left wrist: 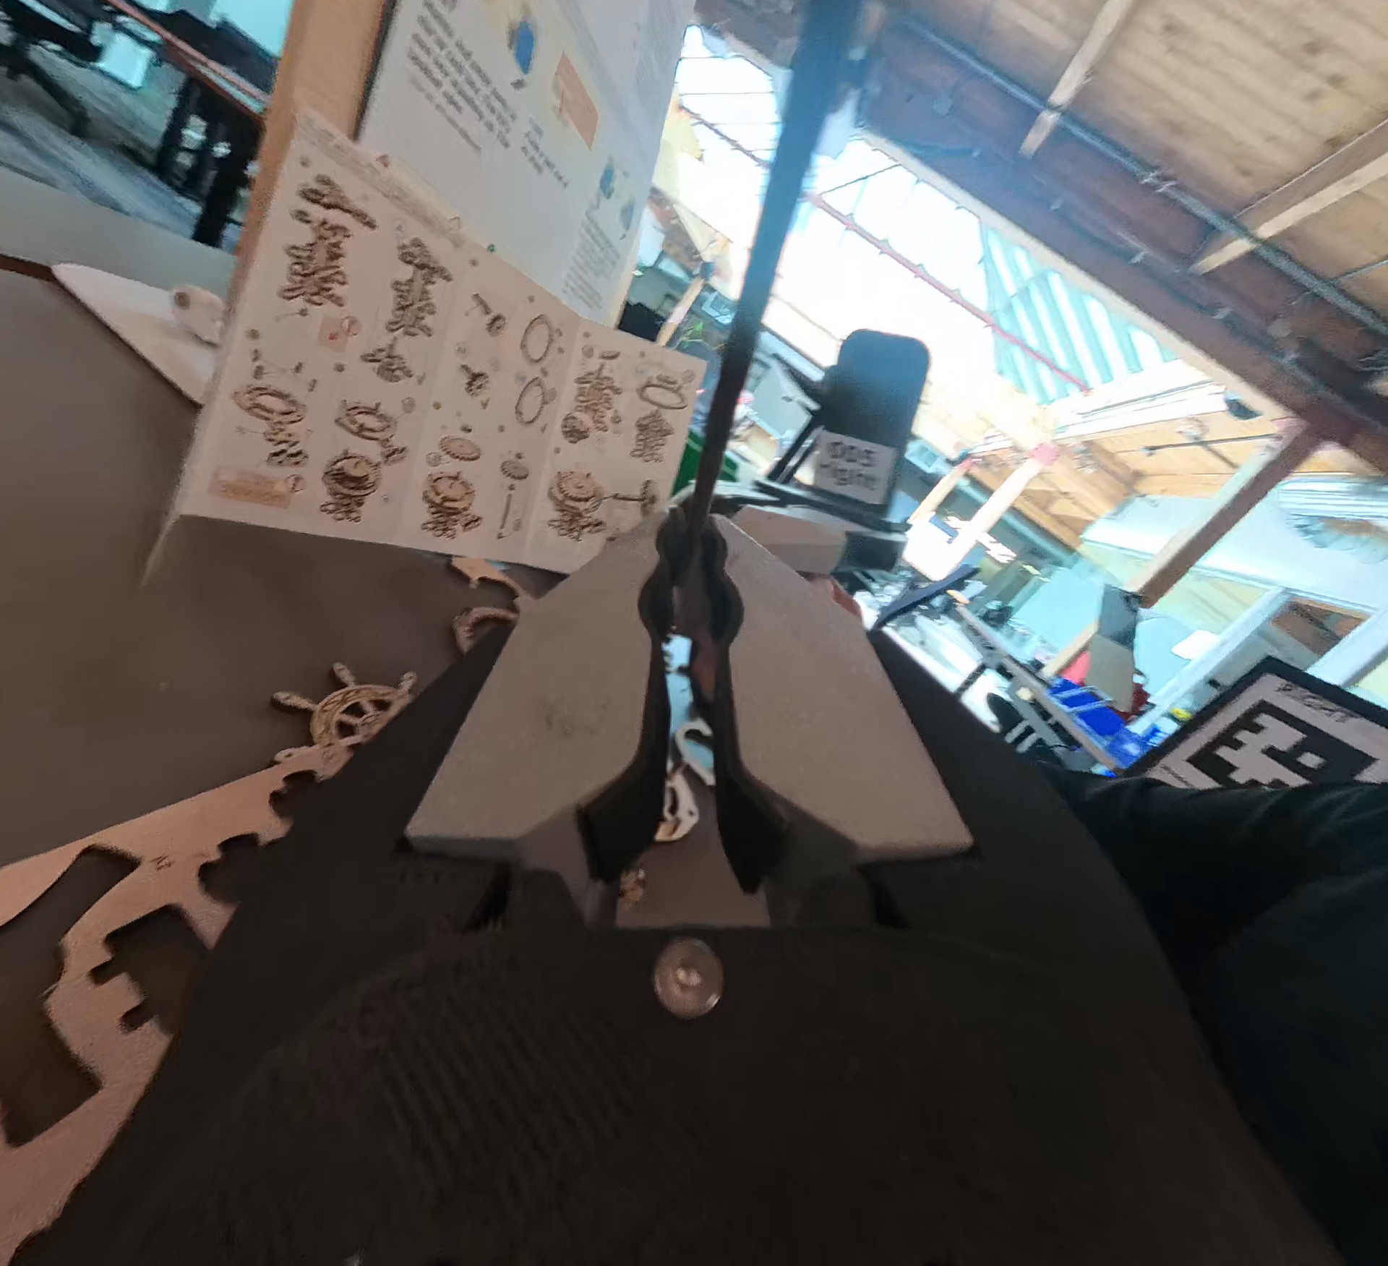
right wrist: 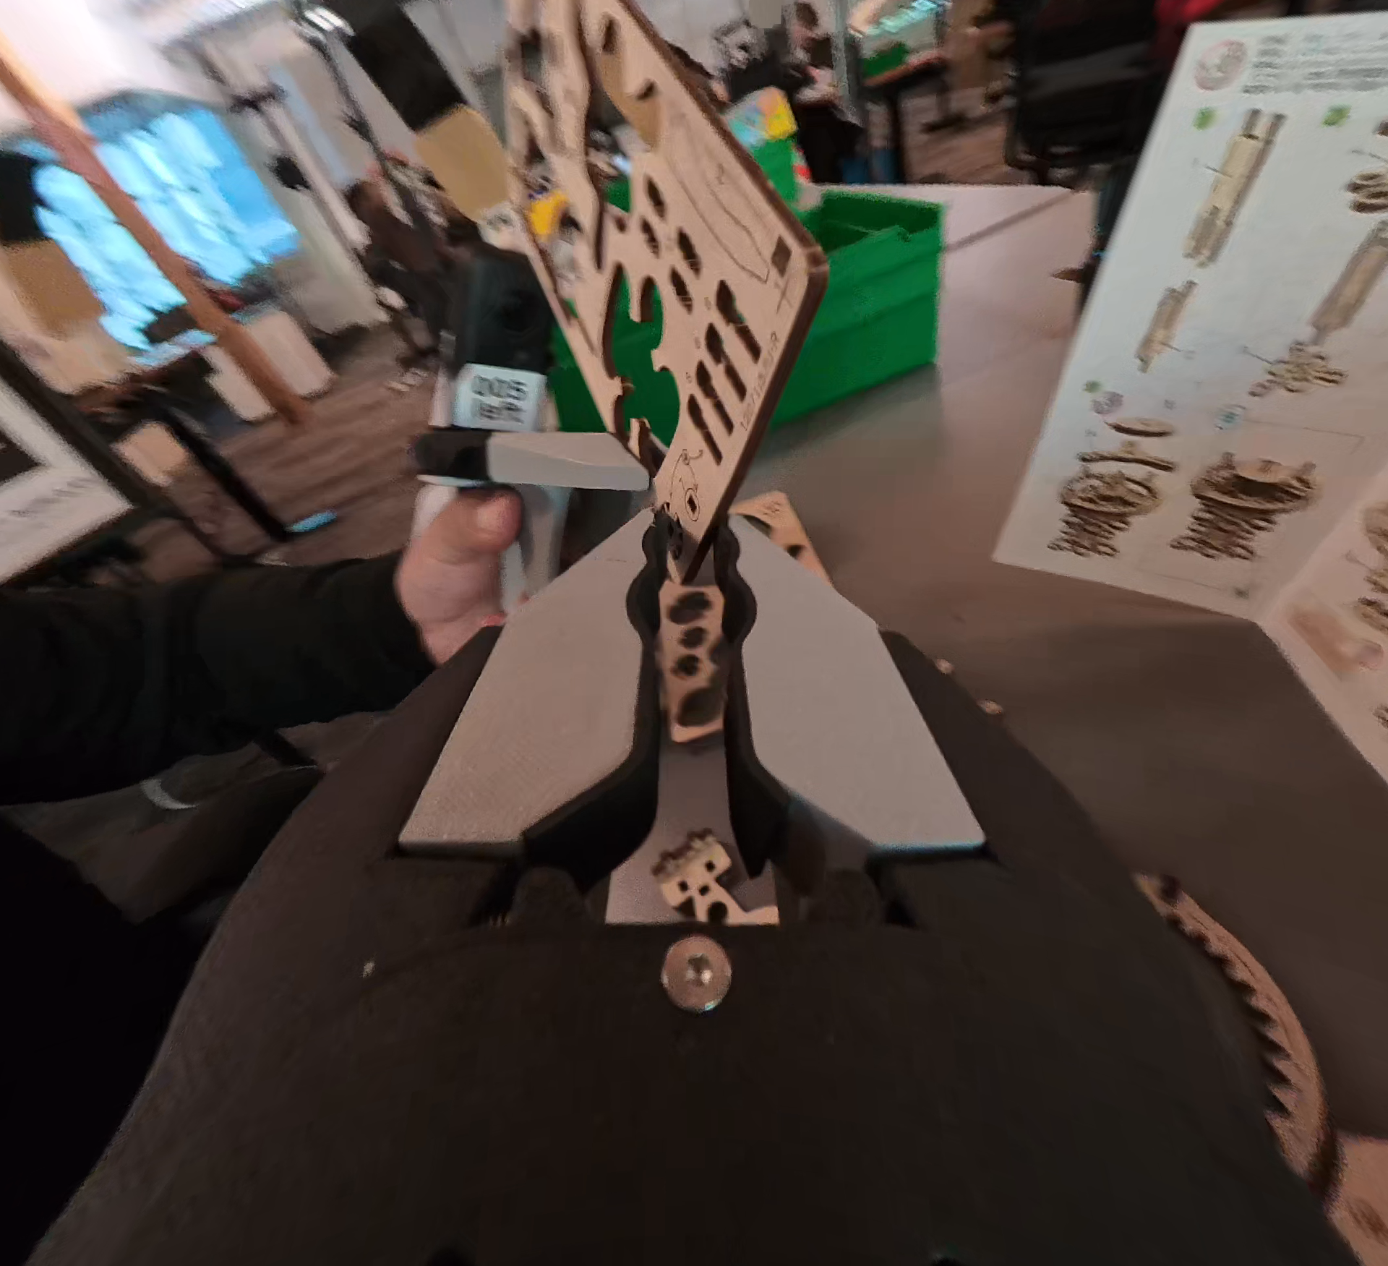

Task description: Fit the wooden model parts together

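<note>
A thin laser-cut wooden sheet (right wrist: pixel 676 238) with many cut-out holes stands tilted upright above the table. My right gripper (right wrist: pixel 687 546) is shut on its lower corner. My left gripper (left wrist: pixel 687 554) is shut on the same sheet, which shows there edge-on as a dark line (left wrist: pixel 781 178) rising up. The left gripper's grey finger (right wrist: pixel 563 467) shows in the right wrist view, meeting the sheet from the left. A wooden strip with holes (right wrist: pixel 691 659) shows in the gap between the right jaws; I cannot tell whether it is held.
Folded instruction sheets (left wrist: pixel 451 396) (right wrist: pixel 1202 328) stand on the grey table (left wrist: pixel 150 591). A ship's-wheel part (left wrist: pixel 353 704), a large cut-out sheet (left wrist: pixel 135 892) and a gear ring (right wrist: pixel 1262 1042) lie on it. A green bin (right wrist: pixel 864 298) stands behind. A hand (right wrist: pixel 458 569) holds the left gripper. Less than 4 cm separates the two grippers' tips.
</note>
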Tool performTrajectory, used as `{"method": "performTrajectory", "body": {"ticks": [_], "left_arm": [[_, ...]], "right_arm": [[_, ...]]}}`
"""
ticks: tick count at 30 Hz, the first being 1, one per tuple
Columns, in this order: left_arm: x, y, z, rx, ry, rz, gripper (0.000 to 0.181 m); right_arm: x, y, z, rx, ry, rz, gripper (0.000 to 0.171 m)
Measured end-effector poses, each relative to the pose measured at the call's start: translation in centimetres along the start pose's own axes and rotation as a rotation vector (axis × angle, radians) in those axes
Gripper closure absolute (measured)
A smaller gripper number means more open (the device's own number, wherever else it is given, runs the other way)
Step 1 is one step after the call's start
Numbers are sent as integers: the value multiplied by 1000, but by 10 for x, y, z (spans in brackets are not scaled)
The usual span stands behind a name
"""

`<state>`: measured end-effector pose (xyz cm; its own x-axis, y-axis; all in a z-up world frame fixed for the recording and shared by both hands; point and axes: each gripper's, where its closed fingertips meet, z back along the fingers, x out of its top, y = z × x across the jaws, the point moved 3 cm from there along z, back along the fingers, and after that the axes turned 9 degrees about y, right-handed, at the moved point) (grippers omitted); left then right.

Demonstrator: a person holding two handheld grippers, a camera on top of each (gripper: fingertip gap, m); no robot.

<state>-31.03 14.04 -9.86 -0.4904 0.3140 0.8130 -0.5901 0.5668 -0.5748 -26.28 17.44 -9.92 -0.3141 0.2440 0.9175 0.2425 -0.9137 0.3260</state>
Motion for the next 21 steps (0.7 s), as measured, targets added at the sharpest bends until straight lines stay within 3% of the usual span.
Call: {"method": "performTrajectory", "body": {"ticks": [4,6,10,16,21], "left_arm": [[3,-8,-1,-9,29,-69,179],[2,-6,-1,29,43,-92,174],[1,-6,1,-1,57,-73,174],[-7,-17,-2,-130,106,-12,179],[-9,-18,-3,-132,119,-55,181]], "right_arm": [[3,5,6,196,-43,-116,169],[2,7,5,205,-45,-122,171],[1,9,3,220,-37,-133,171],[2,10,12,386,-71,-255,171],[1,11,12,417,-65,-276,171]]}}
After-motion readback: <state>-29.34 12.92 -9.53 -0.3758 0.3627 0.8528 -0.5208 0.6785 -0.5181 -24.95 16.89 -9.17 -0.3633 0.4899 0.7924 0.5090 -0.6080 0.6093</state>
